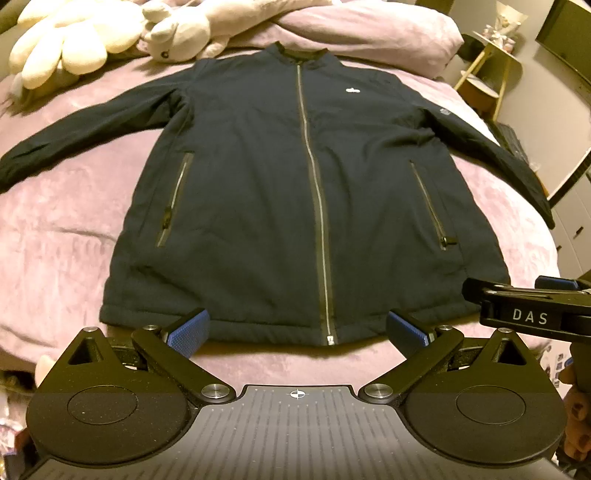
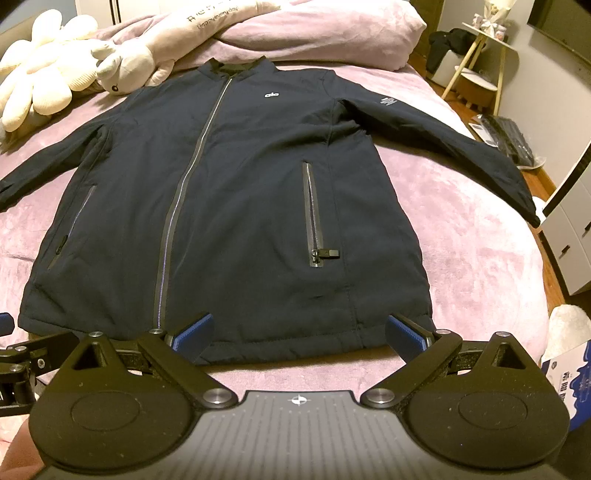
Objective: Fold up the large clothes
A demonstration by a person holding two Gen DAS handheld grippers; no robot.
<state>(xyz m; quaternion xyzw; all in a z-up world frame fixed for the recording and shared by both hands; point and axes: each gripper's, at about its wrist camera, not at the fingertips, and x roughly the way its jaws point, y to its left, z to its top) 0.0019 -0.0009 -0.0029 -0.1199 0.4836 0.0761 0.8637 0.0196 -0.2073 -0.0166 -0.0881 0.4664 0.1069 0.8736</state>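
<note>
A dark navy zip jacket [image 1: 258, 192] [image 2: 240, 192] lies flat and face up on a pink bed [image 1: 74, 229] [image 2: 461, 240], zipped shut, collar far from me, sleeves spread to both sides. My left gripper [image 1: 297, 328] hovers open just short of the hem, near the bottom of the main zipper. My right gripper [image 2: 299, 332] is open too, above the hem's right part, below the right pocket zipper [image 2: 314, 218]. Nothing sits between either pair of blue pads. The right gripper's black body [image 1: 532, 310] shows at the right edge of the left wrist view.
White plush toys [image 1: 74, 40] [image 2: 44, 85] and a bunched pink duvet [image 1: 369, 29] [image 2: 314, 33] lie at the head of the bed. A small side table [image 1: 487, 70] [image 2: 476, 62], a keyboard on the floor [image 2: 513, 140] and white drawers [image 2: 569, 229] stand to the right.
</note>
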